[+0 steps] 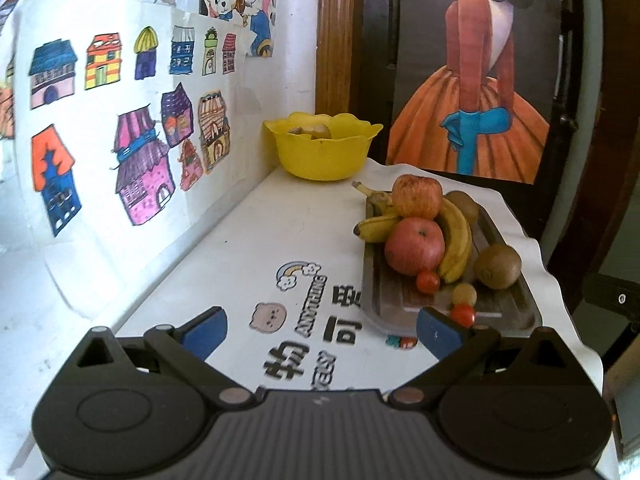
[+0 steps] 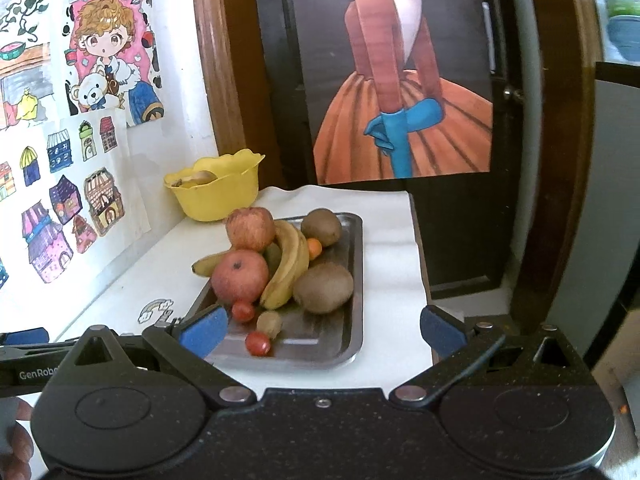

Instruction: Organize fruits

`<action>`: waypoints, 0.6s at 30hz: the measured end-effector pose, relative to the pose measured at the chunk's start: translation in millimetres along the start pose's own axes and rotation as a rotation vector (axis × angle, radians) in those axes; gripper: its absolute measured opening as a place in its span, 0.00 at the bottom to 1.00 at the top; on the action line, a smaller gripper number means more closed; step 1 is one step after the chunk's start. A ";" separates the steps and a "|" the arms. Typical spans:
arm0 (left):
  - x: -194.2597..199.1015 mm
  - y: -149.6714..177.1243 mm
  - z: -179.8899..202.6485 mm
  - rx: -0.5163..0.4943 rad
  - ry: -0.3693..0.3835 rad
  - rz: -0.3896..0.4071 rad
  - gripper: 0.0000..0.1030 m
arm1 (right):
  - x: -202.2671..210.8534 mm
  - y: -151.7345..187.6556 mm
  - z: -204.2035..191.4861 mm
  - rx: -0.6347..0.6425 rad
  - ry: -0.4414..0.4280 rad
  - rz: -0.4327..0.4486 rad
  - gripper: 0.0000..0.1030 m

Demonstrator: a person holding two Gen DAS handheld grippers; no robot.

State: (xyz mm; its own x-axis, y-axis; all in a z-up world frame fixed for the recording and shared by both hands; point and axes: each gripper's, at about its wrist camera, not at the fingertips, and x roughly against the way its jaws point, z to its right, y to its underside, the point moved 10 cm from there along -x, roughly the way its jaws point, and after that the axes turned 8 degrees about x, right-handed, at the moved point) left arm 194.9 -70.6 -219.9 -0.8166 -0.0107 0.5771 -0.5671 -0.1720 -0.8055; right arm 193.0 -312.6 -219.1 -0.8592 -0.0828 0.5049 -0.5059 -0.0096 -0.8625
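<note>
A metal tray (image 2: 352, 280) (image 1: 516, 312) on the white-covered table holds two red apples (image 2: 240, 276) (image 1: 416, 246), bananas (image 2: 286, 268) (image 1: 456, 240), brown kiwis (image 2: 324, 288) (image 1: 498, 266), cherry tomatoes (image 2: 258, 343) (image 1: 428, 281) and a small orange fruit (image 2: 315, 249). A yellow bowl (image 2: 220, 194) (image 1: 324, 148) behind the tray holds one pale fruit (image 1: 316, 131). My left gripper (image 1: 320, 330) is open and empty, left of the tray's near end. My right gripper (image 2: 320, 330) is open and empty over the tray's near edge.
A wall with coloured house drawings (image 1: 140, 160) runs along the left. A dark door with a painting of a woman in an orange dress (image 2: 404, 120) stands behind the table. The table's right edge (image 2: 420, 264) drops off beside the tray. The left gripper shows at the right view's left edge (image 2: 24, 354).
</note>
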 end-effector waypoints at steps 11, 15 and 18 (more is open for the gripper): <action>21.6 20.1 -27.5 -0.002 0.048 -0.006 1.00 | 34.5 28.6 -25.8 -0.034 0.057 0.007 0.99; 25.3 29.8 -41.0 0.010 0.029 -0.023 1.00 | 36.4 39.7 -36.4 -0.034 0.049 -0.009 0.99; 26.9 37.5 -52.8 0.020 0.013 -0.038 1.00 | 37.2 47.4 -44.1 -0.027 0.040 -0.020 0.99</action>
State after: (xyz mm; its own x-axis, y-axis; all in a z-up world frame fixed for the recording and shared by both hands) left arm 146.0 -25.3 -241.7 -0.7960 0.0093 0.6052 -0.5954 -0.1922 -0.7801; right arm 133.6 -272.2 -239.7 -0.8512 -0.0431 0.5230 -0.5240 0.0159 -0.8516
